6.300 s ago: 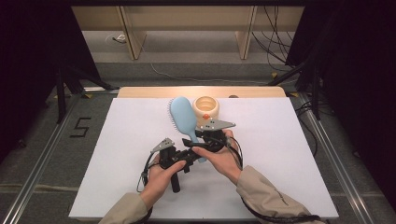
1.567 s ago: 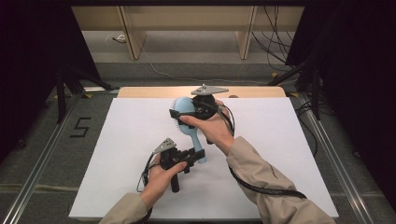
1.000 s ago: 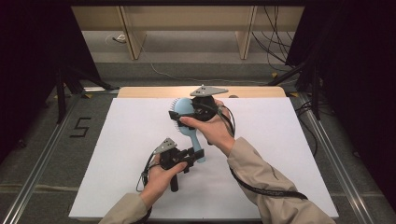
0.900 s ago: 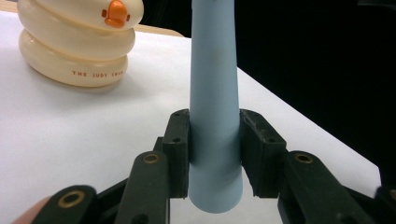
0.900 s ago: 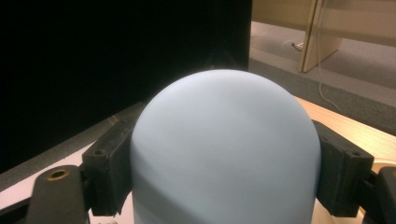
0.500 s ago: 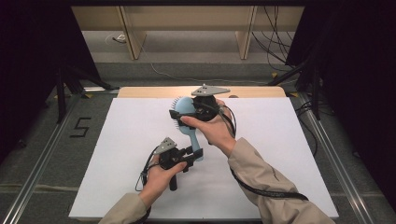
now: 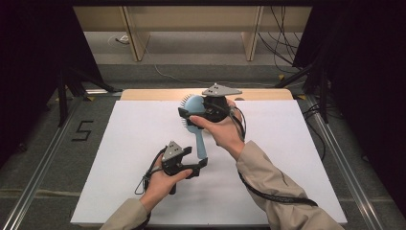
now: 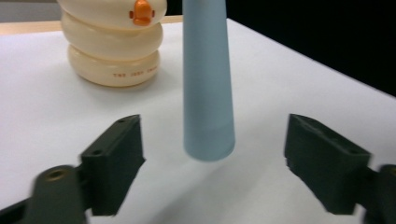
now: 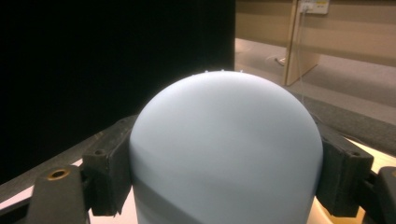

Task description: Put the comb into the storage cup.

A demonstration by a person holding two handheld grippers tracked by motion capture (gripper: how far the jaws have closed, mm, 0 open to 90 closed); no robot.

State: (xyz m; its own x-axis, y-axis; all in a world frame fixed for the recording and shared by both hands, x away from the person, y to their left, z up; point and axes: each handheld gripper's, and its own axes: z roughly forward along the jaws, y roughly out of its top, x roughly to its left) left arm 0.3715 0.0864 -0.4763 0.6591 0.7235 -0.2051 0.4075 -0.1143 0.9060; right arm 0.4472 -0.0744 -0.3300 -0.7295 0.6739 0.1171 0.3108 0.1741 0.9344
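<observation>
The cream toy [image 8: 114, 42] is cut off at twelve o'clock in the left gripper view, its small lettering unreadable. The brush handle [image 8: 207, 84] leaves that view's top edge too. The brush head [image 9: 226, 149] hides the tabletop between the right claw's jaws.

1. A lab recording booth: black curtains [image 7: 28, 57] close both sides.
2. A white table [image 7: 297, 158] stands on grey floor [image 7: 38, 158] marked "5" [image 7: 82, 130].
3. Loose cables [image 7: 282, 43] run past bare wooden furniture [image 7: 191, 21] behind.
</observation>
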